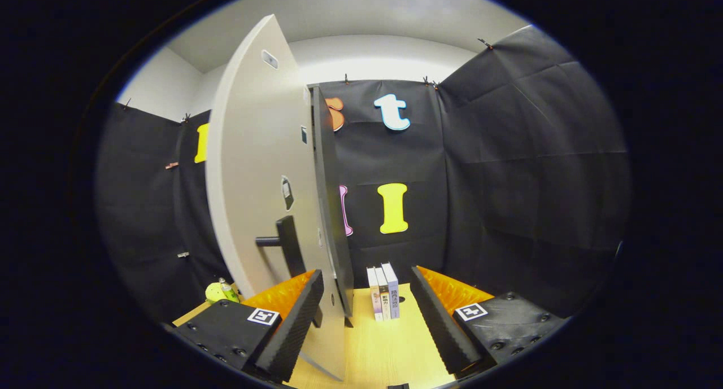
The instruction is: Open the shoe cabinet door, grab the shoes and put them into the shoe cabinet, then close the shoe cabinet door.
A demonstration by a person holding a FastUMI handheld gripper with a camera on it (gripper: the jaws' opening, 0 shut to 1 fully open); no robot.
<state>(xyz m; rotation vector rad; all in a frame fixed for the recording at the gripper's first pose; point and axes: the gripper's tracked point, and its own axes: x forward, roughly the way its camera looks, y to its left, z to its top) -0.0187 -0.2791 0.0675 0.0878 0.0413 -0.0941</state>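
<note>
A tall cabinet door (254,169) stands swung open left of centre, running from the top of the frame down to the bottom. It is a flat, smooth, pale grey panel seen almost edge-on, with a dark edge (330,208) along its right side. A dark bar handle (285,245) juts from the panel's lower part, just above the left finger.

Below lies a light wood-grain tabletop (384,344), smooth and bare between the fingers.

The gripper (367,296) is at the bottom, level and pointing forward. Its fingers are spread wide with nothing gripped. The door's lower edge sits just inside the left finger (294,321), whose ribbed inner pad is close to or against the panel; the right finger (440,321) is well clear.

Three slim upright books (384,292) stand beyond the fingers at bottom centre.

A small green bottle (228,290) sits at lower left beside a round yellow-green object (214,292).
</note>
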